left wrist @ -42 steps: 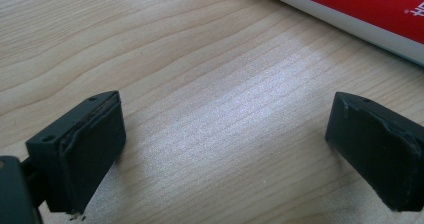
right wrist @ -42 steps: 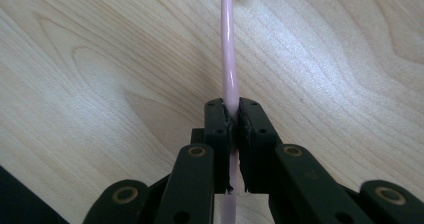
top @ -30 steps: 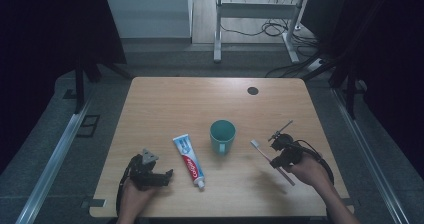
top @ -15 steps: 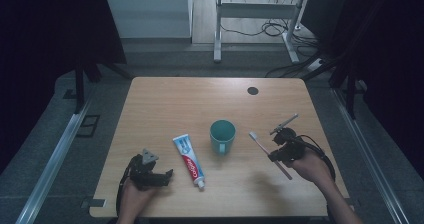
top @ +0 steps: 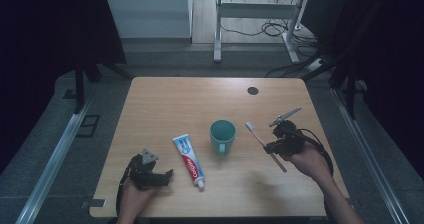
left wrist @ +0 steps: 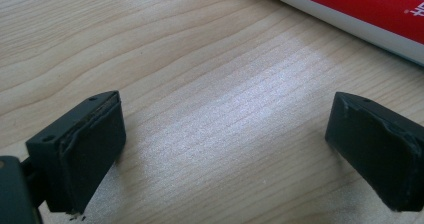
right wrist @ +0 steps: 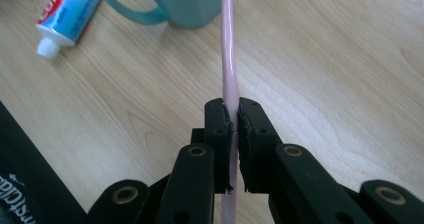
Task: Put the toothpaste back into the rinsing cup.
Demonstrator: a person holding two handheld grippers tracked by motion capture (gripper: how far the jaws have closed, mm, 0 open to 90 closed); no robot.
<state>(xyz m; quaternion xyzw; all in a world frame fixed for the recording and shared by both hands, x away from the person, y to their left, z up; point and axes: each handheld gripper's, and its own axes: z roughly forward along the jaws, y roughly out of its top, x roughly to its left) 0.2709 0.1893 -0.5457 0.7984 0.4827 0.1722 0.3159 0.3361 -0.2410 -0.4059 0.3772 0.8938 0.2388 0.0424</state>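
my left gripper (top: 167,174) sits low at the near left of the tabletop (top: 165,104), fingers (left wrist: 82,149) spread wide apart with bare wood between them and nothing held. in the left gripper view the white and red side of the toothpaste tube (left wrist: 360,14) runs across the far corner, just beyond my fingers and not touching them. from above, that tube (top: 189,155) lies flat, its cap toward me, between my left gripper and the teal mug (top: 222,136). the mug stands upright near the middle of the tabletop, its handle showing in the right gripper view (right wrist: 132,11). to its right is the pink toothbrush (top: 264,145), clamped in my right gripper (top: 274,147); the fingers (right wrist: 218,129) are pressed together on its handle (right wrist: 229,44). the brush is off the wood, slanting with its head (top: 249,127) pointing away from me, near the mug but apart from it.
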